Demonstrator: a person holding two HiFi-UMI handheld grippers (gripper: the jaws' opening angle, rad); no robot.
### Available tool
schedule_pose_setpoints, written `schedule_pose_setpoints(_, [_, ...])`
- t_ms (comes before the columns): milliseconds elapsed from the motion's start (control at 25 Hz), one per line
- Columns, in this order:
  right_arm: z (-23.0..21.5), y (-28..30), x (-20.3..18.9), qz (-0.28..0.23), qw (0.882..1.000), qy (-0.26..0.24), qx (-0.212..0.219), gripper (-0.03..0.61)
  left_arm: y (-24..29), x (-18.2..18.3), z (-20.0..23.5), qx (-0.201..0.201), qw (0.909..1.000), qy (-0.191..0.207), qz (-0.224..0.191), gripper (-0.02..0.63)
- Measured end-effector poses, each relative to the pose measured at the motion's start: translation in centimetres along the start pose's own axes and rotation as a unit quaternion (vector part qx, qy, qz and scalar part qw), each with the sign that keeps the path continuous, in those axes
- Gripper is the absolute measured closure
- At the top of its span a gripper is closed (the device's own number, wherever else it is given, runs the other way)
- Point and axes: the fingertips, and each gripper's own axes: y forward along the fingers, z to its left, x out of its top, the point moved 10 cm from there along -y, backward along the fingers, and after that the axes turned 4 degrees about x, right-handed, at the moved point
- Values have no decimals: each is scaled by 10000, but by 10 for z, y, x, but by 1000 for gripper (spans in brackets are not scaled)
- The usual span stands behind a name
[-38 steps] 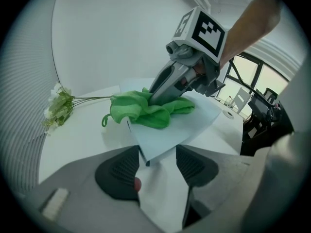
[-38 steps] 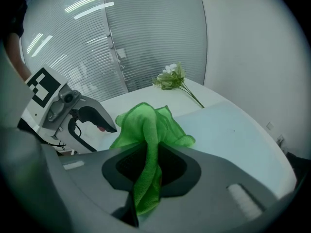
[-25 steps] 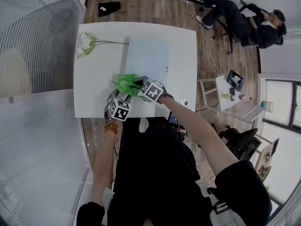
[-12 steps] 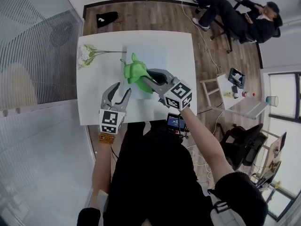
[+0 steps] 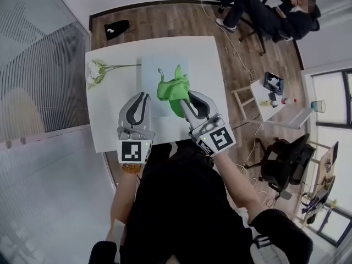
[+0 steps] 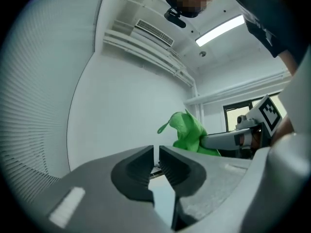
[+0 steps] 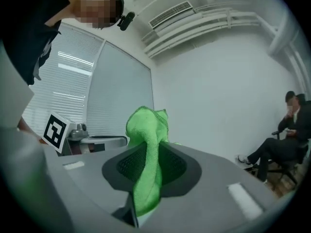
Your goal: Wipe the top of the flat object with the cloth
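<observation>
Head view: the right hand-held gripper (image 5: 182,102) is clenched on a bright green microfibre cloth (image 5: 172,88), which bunches up beyond its jaw tips above the pale blue flat panel (image 5: 149,76). Right gripper view shows the grip closely: a fold of the cloth runs down between the two jaws and a rounded wad stands out past them. Whether the cloth touches the panel cannot be told.

The panel lies flat on the white desk (image 5: 107,114), directly ahead of both hand-held grippers. Just left of the right one, the left hand-held gripper (image 5: 139,99) is held over the panel's near left edge. In the left gripper view its jaws stand almost together, with only a thin slit between them and nothing in it.

Further ahead and to the left of the left hand-held gripper, a sprig of white flowers (image 5: 97,70) lies on the desk, stems pointing toward the panel. Well beyond the desk, off to the right of the right hand-held gripper, a person (image 5: 264,12) sits.
</observation>
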Motion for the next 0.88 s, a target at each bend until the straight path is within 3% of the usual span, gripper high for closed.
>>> schedule_pose_setpoints(880, [41, -18, -5, -21, 9997, 200, -161, 483, -44, 4, -12, 43, 9997, 26, 222, 589])
